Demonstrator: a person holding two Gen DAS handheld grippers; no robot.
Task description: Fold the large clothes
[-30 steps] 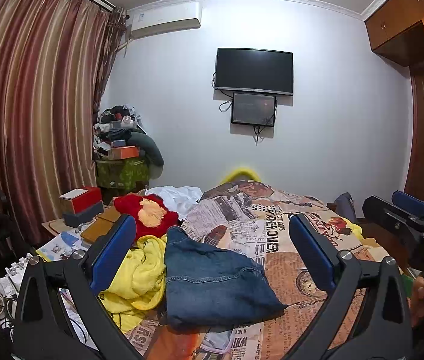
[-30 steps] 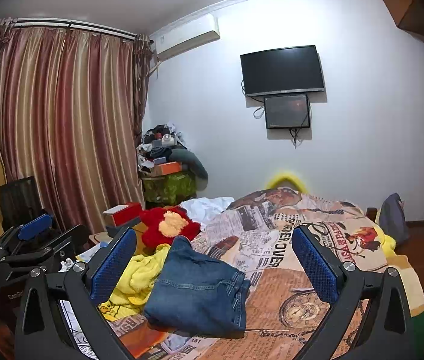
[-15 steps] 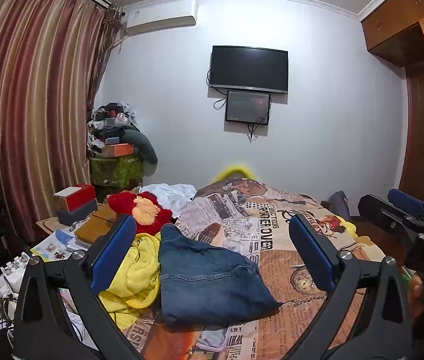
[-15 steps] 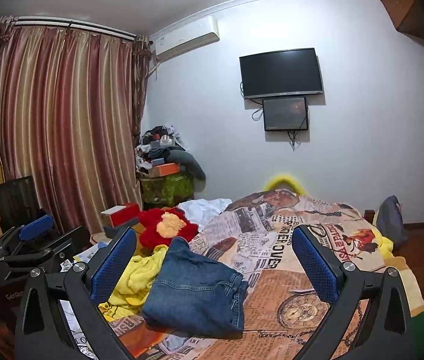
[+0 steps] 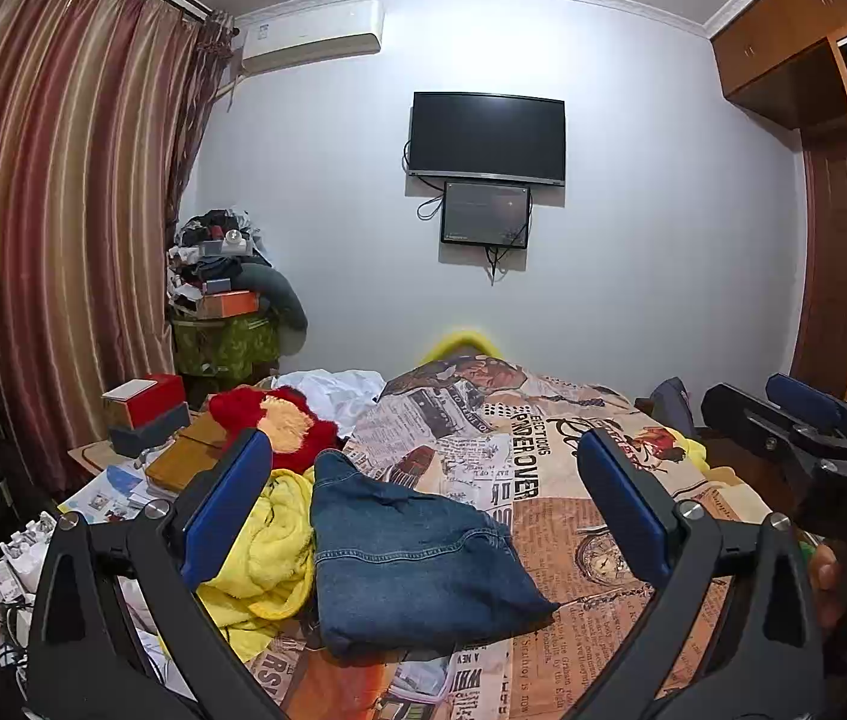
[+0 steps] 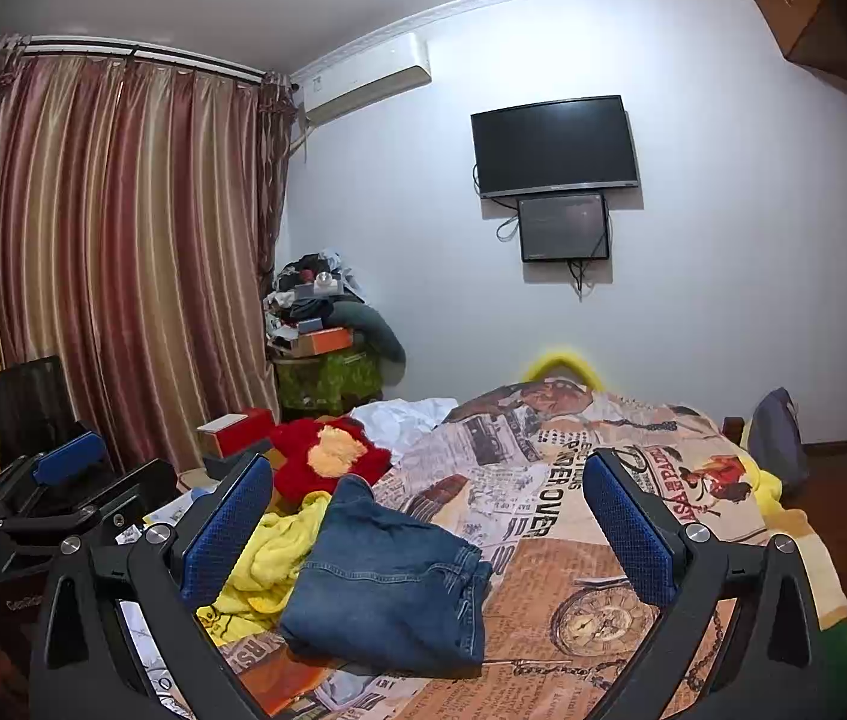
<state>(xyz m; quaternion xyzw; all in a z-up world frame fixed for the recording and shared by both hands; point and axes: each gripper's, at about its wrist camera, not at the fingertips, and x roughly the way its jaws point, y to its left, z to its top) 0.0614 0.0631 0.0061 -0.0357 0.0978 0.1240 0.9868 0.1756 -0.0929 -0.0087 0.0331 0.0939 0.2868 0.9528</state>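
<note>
while both tools [image 5: 423, 510] [image 6: 426, 516] hang spread, folded jeans [image 5: 411, 564] lie on the newsprint bedspread [image 5: 543, 480] near striped curtains [image 5: 63, 210].

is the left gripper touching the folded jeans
Apart. The left wrist view shows the left gripper open above the jeans, holding nothing.

Folded jeans [image 6: 387, 588] between spread tool [image 6: 423, 531] fingers

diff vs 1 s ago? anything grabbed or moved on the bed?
Nothing grabbed or released. Both views drift slightly: in the left wrist view the room slides a little left; the right wrist view barely shifts. The left gripper and right gripper stay open and empty above the bed. The folded jeans, the yellow garment beside them and the red plush lie as before on the bedspread.
</note>
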